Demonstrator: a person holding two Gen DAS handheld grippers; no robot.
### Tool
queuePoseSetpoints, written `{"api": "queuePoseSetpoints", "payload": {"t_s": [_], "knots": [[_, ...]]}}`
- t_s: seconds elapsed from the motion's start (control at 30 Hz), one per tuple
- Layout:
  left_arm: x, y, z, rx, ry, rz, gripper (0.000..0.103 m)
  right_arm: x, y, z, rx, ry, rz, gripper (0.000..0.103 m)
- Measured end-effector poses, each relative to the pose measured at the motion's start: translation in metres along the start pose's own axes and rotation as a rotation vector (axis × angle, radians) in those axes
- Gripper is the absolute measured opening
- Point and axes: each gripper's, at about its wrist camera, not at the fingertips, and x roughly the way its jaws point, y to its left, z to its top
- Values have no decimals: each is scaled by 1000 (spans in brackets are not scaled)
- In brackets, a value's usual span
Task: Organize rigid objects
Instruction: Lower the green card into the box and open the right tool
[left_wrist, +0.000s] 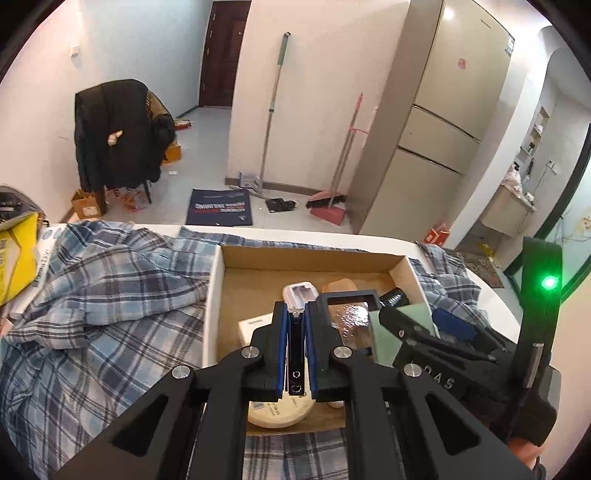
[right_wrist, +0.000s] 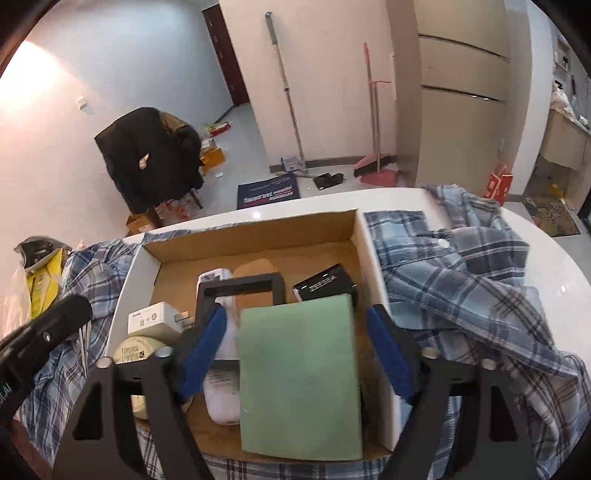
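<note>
A shallow cardboard box (left_wrist: 309, 258) (right_wrist: 258, 229) lies on a plaid shirt on a white table. It holds a green pad (right_wrist: 299, 380), a black frame (right_wrist: 240, 286) (left_wrist: 349, 297), a small black box (right_wrist: 325, 286), a white adapter (right_wrist: 157, 319), a round cream tin (right_wrist: 138, 350) (left_wrist: 277, 411), a white device (left_wrist: 299, 293) and a tan oval piece (right_wrist: 255, 267). My left gripper (left_wrist: 295, 321) is shut on a thin black strip (left_wrist: 295, 354) above the box. My right gripper (right_wrist: 295, 332) is open, its blue pads (right_wrist: 201, 354) astride the green pad.
The plaid shirt (left_wrist: 110, 288) (right_wrist: 472, 280) covers the table on both sides of the box. A yellow carton (left_wrist: 16, 254) (right_wrist: 42, 286) lies at the far left. Beyond the table edge are a chair with a dark coat (left_wrist: 118, 136), brooms and a fridge (left_wrist: 436, 122).
</note>
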Motion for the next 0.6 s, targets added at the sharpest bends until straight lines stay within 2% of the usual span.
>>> {"api": "queuePoseSetpoints", "payload": {"t_s": [0.1,0.3,0.37,0.6], "knots": [[2,0,-2,-24,14,-61,10,-15,-8,6,25,-24,0,78],[10,-27,-14,40,0,-115,10,-37,-22,17,5,-67,-108,78],[20,-35,-20,58,9,-132,10,-34,-26,18,9,-55,-102,78],[52,-44,-37,88,68,-121,10,-23,-31,16,11,-16,-103,78]]}}
